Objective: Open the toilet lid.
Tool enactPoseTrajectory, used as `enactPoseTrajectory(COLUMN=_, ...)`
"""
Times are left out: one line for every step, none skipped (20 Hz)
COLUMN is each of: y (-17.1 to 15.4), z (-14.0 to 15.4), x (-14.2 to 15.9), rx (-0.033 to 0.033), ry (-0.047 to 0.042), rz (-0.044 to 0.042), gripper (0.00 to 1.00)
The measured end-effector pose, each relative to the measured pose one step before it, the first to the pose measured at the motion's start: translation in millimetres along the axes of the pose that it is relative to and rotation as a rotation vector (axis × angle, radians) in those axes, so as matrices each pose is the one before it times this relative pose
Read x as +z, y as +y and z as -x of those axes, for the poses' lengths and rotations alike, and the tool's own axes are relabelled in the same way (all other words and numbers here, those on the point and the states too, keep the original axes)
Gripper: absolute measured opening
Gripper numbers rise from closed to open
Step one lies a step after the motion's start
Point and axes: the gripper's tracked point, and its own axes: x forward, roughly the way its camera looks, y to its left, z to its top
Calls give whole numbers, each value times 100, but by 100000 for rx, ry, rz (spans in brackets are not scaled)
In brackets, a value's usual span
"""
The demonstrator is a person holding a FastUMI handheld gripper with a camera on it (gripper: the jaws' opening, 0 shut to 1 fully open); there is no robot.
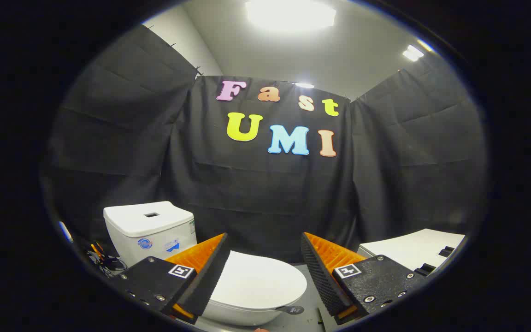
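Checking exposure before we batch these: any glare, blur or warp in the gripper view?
Gripper view: the ceiling light is blown out to white, with two smaller lamps bright too; fisheye warp bends the black cloth wall; the white toilet lid, closed, and the cistern read sharp and evenly lit; the open gripper has both orange fingers in focus, touching nothing.

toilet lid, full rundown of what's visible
The toilet lid is glossy white, plastic-looking, oval and smooth. It lies closed and flat on the bowl, ahead of the white tank. It sits just beyond and between the open gripper fingers; nothing touches it. The left finger hides its near-left edge.
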Motion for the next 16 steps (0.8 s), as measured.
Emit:
enactPoseTrajectory(y=22, z=12, x=27, rx=-63, ry=1, rz=-179, gripper=95)
enactPoseTrajectory(y=11, z=17, x=2, rx=12, ry=-77, rz=-148, gripper=95)
enactPoseTrajectory(y=29, z=6, x=130, rx=78, ry=-298, rz=-59, gripper=95)
enactPoseTrajectory(y=-34, z=-41, x=-6, rx=35, ry=-95, rz=-41, gripper=95)
enactPoseTrajectory(y=60, z=-35, x=10, rx=102, ry=41, rz=63, gripper=95)
enactPoseTrajectory(y=57, z=41, x=-51, rx=88, ry=98, rz=161, gripper=95)
enactPoseTrajectory(y=11, z=-41, x=57, rx=52, ry=78, rz=218, gripper=95)
enactPoseTrajectory(y=40, z=76, x=-40, rx=5, ry=-27, rz=111, gripper=95)
enactPoseTrajectory(y=-38, z=26, x=74, rx=-84, ry=-202, rz=-70, gripper=95)
enactPoseTrajectory(y=-148, z=-27, x=76, rx=-261, ry=-132, rz=-239, gripper=95)
enactPoseTrajectory(y=-50, z=-14, x=25, rx=-112, ry=-76, rz=-352, gripper=95)
enactPoseTrajectory(y=-66, z=41, x=-47, rx=-236, ry=-66, rz=-326, gripper=95)
enactPoseTrajectory(y=-66, z=-12, x=-30, rx=-249, ry=-4, rz=-364, gripper=95)
enactPoseTrajectory(y=-116, z=10, x=-5, rx=-290, ry=-36, rz=-391, gripper=95)
enactPoseTrajectory(y=-169, z=-72, x=59, rx=-443, ry=-35, rz=-351, gripper=95)
enactPoseTrajectory(y=-173, z=13, x=-81, rx=-594, ry=57, rz=-557, gripper=95)
